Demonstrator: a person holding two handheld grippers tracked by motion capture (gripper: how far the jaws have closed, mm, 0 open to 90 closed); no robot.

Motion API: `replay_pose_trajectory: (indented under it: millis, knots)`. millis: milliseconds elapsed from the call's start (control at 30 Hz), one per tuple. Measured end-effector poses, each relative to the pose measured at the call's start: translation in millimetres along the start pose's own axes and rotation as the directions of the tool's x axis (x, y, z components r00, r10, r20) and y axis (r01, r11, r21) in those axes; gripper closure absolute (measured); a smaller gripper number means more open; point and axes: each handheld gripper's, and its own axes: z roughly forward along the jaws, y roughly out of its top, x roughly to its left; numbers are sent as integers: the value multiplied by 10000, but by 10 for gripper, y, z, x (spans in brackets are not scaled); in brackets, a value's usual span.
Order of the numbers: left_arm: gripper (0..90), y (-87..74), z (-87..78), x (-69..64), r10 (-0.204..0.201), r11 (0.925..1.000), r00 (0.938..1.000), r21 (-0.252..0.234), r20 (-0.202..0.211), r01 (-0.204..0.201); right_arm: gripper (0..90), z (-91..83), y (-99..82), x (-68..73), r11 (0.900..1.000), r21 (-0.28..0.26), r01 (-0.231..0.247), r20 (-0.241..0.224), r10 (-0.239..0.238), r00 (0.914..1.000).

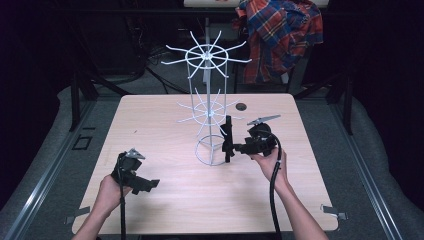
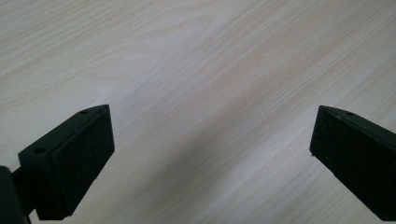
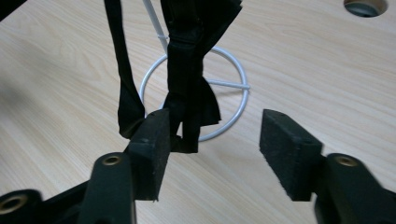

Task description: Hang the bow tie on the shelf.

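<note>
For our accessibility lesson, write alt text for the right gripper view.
The right gripper has its two black jaws open, with black fabric straps hanging just in front, beside one jaw. Behind them, the white wire rack's ring base rests on the light wooden table.

Table [image 1: 165, 125] showed pale, matt wood grain; near its far edge the rack [image 1: 209, 107] was thin white-coated wire, the strap [image 3: 187, 84] limp black cloth, gripper pads [image 2: 79, 163] matt black
</note>
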Motion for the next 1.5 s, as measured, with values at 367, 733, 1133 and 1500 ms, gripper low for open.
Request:
replay_pose_trajectory:
  millis: [367, 733, 1133, 1500]
  knots:
    - [0, -1, -17, -6, 18, 10000, 10000, -28, 21, -18, 228, -292, -5, -12, 9999, 40, 94, 175, -95, 9998]
    - [0, -1, -26, -9, 24, 10000, 10000, -72, 23, -24, 138, -621, -137, -23, 9998, 31, 187, 171, -187, 9997]
    - [0, 2, -22, -17, 46, 10000, 10000, -80, 29, -45, 66, -677, -477, -4, 9914, 1141, 635, 789, -728, 9942]
    - [0, 27, -2, -23, 171, 9998, 9998, 82, 69, -171, 63, -482, -884, -51, 9684, 2397, 695, 597, -861, 9945]
